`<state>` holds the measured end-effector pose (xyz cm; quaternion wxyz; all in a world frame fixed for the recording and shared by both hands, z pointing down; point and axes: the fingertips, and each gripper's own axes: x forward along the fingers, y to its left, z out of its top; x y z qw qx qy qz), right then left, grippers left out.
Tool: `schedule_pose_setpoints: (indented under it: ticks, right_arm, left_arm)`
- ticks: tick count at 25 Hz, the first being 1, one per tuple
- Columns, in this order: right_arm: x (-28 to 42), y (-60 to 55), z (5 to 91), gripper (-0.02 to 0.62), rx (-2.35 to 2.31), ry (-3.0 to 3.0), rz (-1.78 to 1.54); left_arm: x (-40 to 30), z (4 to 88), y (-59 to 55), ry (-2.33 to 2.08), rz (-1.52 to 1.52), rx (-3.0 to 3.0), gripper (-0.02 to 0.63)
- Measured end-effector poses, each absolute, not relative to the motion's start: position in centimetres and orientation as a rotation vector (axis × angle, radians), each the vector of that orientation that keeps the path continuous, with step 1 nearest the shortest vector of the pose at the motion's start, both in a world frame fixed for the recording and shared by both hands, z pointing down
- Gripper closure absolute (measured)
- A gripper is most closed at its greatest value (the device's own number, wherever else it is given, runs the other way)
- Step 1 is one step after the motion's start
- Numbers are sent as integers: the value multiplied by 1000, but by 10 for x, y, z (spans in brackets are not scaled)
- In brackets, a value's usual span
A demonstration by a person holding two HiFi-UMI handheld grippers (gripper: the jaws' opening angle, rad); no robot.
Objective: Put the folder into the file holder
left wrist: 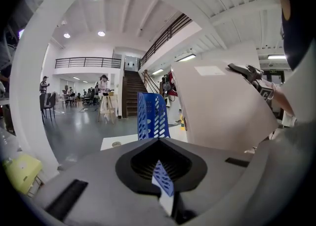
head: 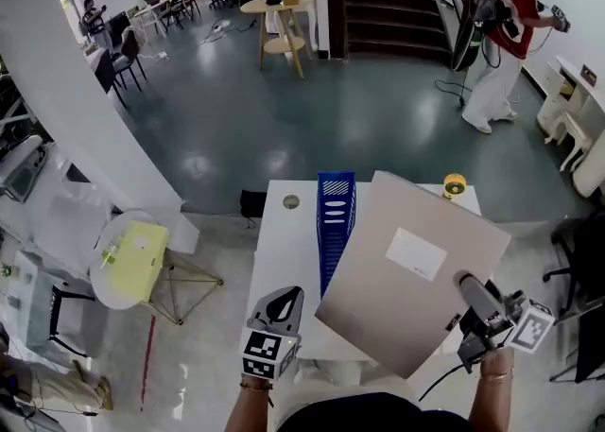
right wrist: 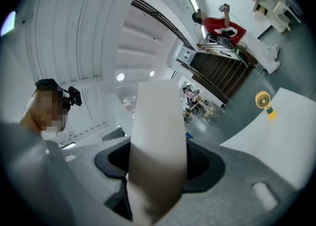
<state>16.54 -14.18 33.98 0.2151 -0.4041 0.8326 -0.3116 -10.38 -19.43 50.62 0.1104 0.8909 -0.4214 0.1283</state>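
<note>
A large beige folder [head: 416, 265] with a white label hangs tilted above the white table [head: 284, 260], just right of the upright blue file holder [head: 336, 217]. My right gripper [head: 475, 310] is shut on the folder's near right corner. In the right gripper view the folder's edge [right wrist: 158, 136] rises between the jaws and hides what lies behind it. My left gripper [head: 276, 310] hovers over the table's front edge, left of the folder, jaws together and holding nothing. From the left gripper [left wrist: 163, 180] I see the file holder [left wrist: 152, 116] ahead and the folder [left wrist: 217, 106] to its right.
A yellow tape roll [head: 455, 184] stands at the table's far right corner, and a small round cap [head: 290, 201] lies at the far left. A round side table [head: 132, 260] with a yellow pad is on the floor to the left. A person [head: 506, 33] stands far right.
</note>
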Motion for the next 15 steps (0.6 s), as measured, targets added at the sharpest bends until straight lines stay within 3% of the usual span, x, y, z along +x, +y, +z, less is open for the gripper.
schedule_pose_setpoints:
  ticks: [15]
  right_arm:
    - [80,-149,286,319,-1596,2358,-364]
  left_arm:
    - [-185,503,-191,-1180,378,2661,609]
